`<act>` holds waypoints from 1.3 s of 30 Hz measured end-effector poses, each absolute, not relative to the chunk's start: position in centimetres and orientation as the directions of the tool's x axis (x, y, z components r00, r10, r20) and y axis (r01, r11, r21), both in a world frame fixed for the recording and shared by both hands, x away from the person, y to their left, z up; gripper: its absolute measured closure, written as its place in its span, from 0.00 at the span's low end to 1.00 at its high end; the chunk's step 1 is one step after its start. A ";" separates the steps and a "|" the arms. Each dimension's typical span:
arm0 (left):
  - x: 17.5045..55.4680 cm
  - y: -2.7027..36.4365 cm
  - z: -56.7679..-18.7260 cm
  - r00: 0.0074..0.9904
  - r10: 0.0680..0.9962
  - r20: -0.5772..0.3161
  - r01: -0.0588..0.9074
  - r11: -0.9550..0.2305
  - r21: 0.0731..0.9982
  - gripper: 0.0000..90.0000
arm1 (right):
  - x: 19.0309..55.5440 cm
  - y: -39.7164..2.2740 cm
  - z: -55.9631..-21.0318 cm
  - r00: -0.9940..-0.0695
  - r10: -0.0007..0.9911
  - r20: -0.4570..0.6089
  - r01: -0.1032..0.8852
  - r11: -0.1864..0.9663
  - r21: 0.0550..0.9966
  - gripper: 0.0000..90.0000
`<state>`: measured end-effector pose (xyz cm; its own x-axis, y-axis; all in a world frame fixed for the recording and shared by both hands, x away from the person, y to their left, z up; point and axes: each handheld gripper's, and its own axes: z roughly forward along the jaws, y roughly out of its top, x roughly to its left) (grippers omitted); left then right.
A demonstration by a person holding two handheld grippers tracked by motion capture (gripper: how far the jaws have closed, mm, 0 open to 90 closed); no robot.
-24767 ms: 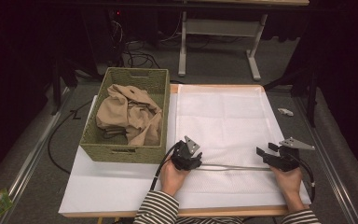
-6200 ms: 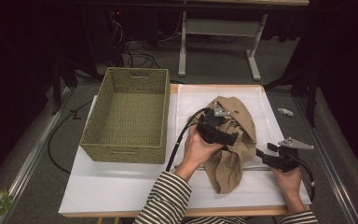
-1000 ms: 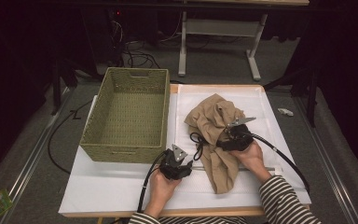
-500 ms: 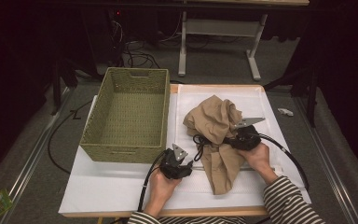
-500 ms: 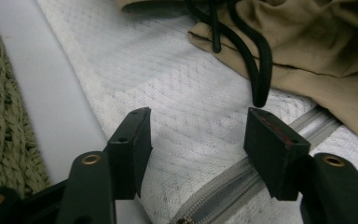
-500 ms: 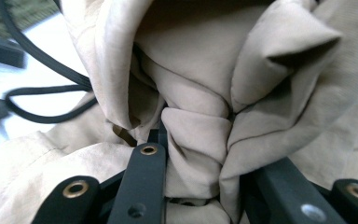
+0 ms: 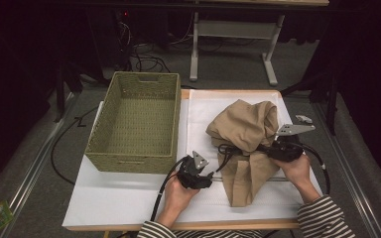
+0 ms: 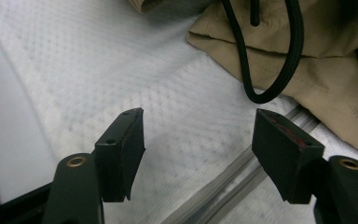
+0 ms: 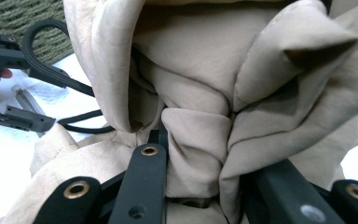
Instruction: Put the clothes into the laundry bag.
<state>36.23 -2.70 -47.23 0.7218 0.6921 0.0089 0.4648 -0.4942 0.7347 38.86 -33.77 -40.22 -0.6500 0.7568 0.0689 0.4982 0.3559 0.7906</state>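
No writing is legible. Right hand-held gripper (image 7: 270, 148) pinches a bunched fold of the tan garment (image 7: 245, 144), which lies on the white table (image 7: 129, 198) right of the wicker basket (image 7: 136, 124). Left hand-held gripper (image 7: 206, 178), jaws just widening and empty, sits just beside the garment's near edge.

We cannot see the right gripper's (image 9: 193, 186) pads, since folds of the cloth (image 9: 200, 93) bunch over them. Beside the cloth, the left gripper (image 9: 9, 60) is cut off by the picture's edge. Under the cloth, part of the white mat (image 7: 203, 111) is hidden.
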 end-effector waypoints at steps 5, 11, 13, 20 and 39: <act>36.7 -3.9 -47.5 0.743 0.669 0.015 0.460 -0.526 0.715 0.38 | 38.3 -34.7 -39.6 -0.646 0.760 0.067 0.491 0.347 0.799 0.84; 36.9 -4.1 -47.7 0.745 0.667 0.008 0.463 -0.525 0.714 0.37 | 37.5 -35.1 -39.4 -0.646 0.762 0.053 0.487 0.356 0.798 0.84; 36.8 -4.2 -47.6 0.754 0.657 0.001 0.458 -0.526 0.716 0.37 | 37.4 -35.1 -39.4 -0.647 0.761 0.054 0.485 0.356 0.799 0.84; 37.0 -4.9 -47.7 0.756 0.653 0.031 0.438 -0.542 0.717 0.37 | 37.3 -35.1 -39.3 -0.649 0.758 0.057 0.480 0.350 0.805 0.84; 39.1 -6.1 -47.4 0.745 0.662 0.084 0.423 -0.566 0.708 0.50 | 35.2 -36.7 -37.8 -0.664 0.746 0.049 0.447 0.343 0.826 0.84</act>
